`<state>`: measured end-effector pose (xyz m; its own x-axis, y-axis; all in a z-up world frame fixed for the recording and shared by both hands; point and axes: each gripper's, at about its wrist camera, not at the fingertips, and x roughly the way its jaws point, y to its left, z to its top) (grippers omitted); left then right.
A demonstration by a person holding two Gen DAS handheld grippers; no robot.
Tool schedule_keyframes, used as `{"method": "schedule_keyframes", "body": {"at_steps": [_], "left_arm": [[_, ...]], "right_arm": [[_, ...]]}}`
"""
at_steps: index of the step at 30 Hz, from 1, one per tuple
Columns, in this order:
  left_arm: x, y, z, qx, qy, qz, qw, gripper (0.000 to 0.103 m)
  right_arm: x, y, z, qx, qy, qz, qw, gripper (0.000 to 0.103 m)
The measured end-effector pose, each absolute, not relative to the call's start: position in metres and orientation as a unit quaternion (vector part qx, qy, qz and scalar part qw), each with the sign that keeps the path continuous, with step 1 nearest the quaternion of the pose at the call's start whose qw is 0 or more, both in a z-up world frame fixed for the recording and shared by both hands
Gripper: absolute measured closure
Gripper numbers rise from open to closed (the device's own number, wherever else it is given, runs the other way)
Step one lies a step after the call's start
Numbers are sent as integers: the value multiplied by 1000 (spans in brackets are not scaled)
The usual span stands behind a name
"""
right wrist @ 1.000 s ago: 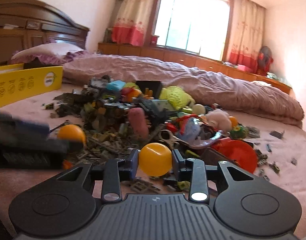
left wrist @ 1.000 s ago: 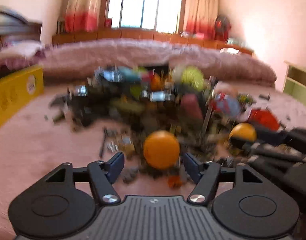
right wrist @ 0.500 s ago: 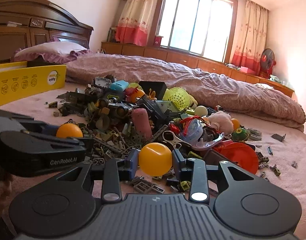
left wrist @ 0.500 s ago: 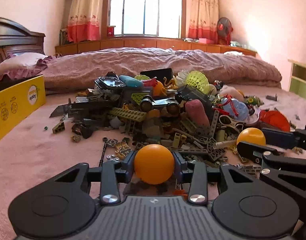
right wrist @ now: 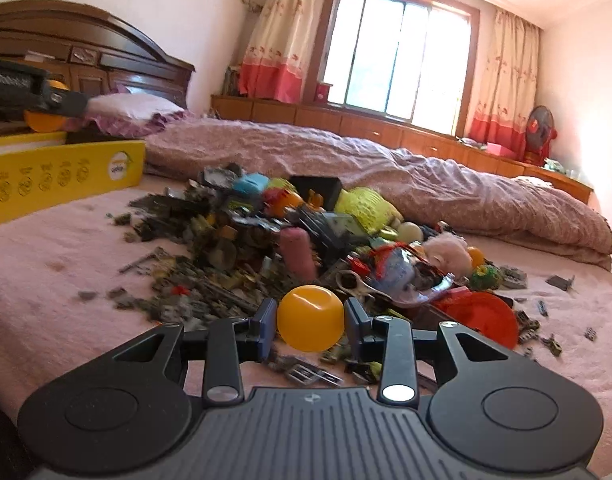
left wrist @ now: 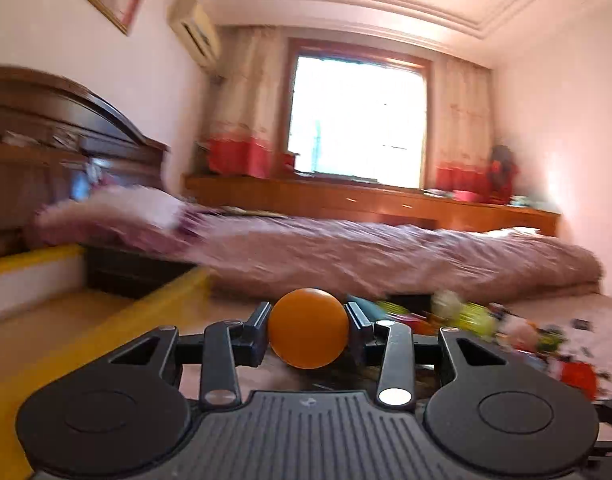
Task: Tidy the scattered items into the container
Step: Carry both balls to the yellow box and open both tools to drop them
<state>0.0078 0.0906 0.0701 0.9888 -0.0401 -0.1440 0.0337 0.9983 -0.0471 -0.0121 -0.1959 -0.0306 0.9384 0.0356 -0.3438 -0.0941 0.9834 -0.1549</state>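
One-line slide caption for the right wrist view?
Right gripper clamps a yellow ball before the toy pile; yellow box at left.

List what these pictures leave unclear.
- Yellow box interior: right wrist view, its front wall hides it.
- Toy pile: left wrist view, motion-blurred.
- Left gripper with orange ball: right wrist view, cut by the edge.

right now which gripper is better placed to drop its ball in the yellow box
Left. The left gripper, shut on the orange ball, is raised beside the yellow box. The right gripper holds the yellow ball low by the toy pile.
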Motion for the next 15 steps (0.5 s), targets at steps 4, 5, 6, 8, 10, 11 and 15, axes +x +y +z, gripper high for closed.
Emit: {"method": "schedule_keyframes", "body": {"at_steps": [4, 5, 6, 8, 10, 11, 15], "left_arm": [[-5, 158, 102, -5, 55, 61, 997, 62], [-10, 176, 110, -13, 51, 80, 995, 62], [-16, 195, 117, -21, 45, 98, 994, 62], [-31, 227, 132, -35, 28, 134, 990, 62], [-46, 255, 146, -55, 8, 163, 985, 62], [-50, 272, 156, -68, 6, 177, 982, 62], [-50, 325, 188, -91, 6, 198, 976, 61]], "right_arm": [[-15, -163, -18, -96, 154, 75, 981, 66], [-12, -148, -13, -102, 148, 95, 979, 66], [-9, -135, -8, -109, 141, 115, 977, 66], [-3, -100, 8, -119, 111, 156, 974, 66], [2, -62, 32, -112, 50, 183, 975, 66], [7, -44, 46, -102, 19, 192, 976, 66], [32, 28, 104, -32, -72, 226, 971, 65]]}}
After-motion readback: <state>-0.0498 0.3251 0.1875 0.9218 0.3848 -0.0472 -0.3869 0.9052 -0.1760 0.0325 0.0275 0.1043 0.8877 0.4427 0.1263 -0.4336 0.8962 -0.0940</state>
